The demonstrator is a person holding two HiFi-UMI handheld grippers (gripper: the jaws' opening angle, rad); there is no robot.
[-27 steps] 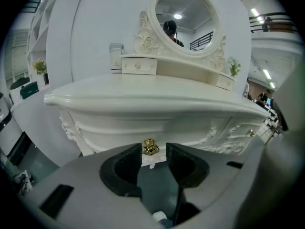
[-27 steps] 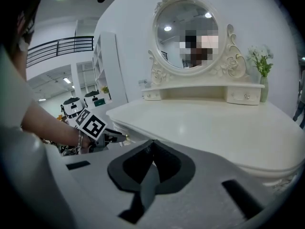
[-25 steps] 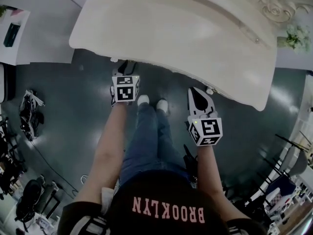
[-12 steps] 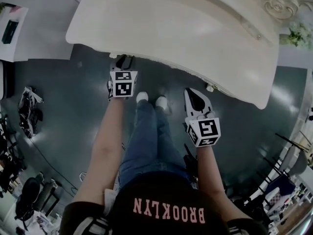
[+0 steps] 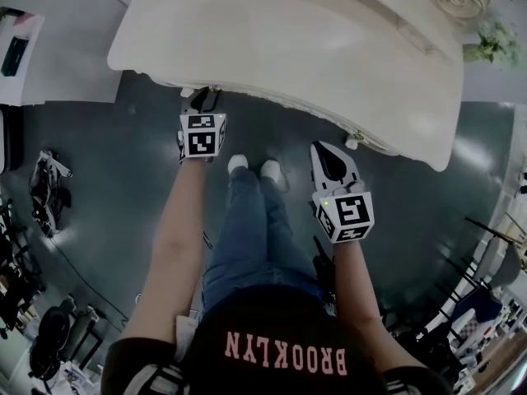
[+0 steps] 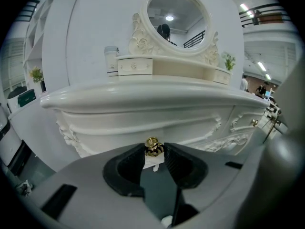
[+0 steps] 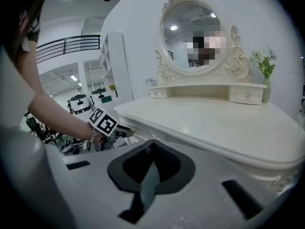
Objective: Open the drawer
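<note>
At the bottom of the head view, the person looks down at their own blue jeans (image 5: 251, 237) and white shoes (image 5: 240, 165) on the dark floor (image 5: 99, 196). Both arms reach up the frame toward a big white dressing table (image 5: 313, 48).

The left gripper (image 5: 207, 97) is left of the middle, with its tip right under the table's edge. In the left gripper view, a small gold knob (image 6: 153, 147) sits between its two black pads (image 6: 170, 160). The pads press on the knob from both sides, so the gripper holds it. The gap between them is just as wide as the knob.

The knob belongs to the drawer (image 6: 143, 130), which is in the front of the table, low in the middle of that view. The drawer looks closed.

The right gripper (image 5: 328, 149) is right of the middle, just below the table's edge and not touching it. Its fingers are pinched together with nothing in them. Another little knob (image 5: 356, 140) is near its tip.

Farther back, at the top of the left gripper view, a round mirror (image 6: 175, 9) stands on the table. A white jar (image 6: 111, 60) is to its left and a small green plant (image 6: 229, 61) is to its right.
</note>
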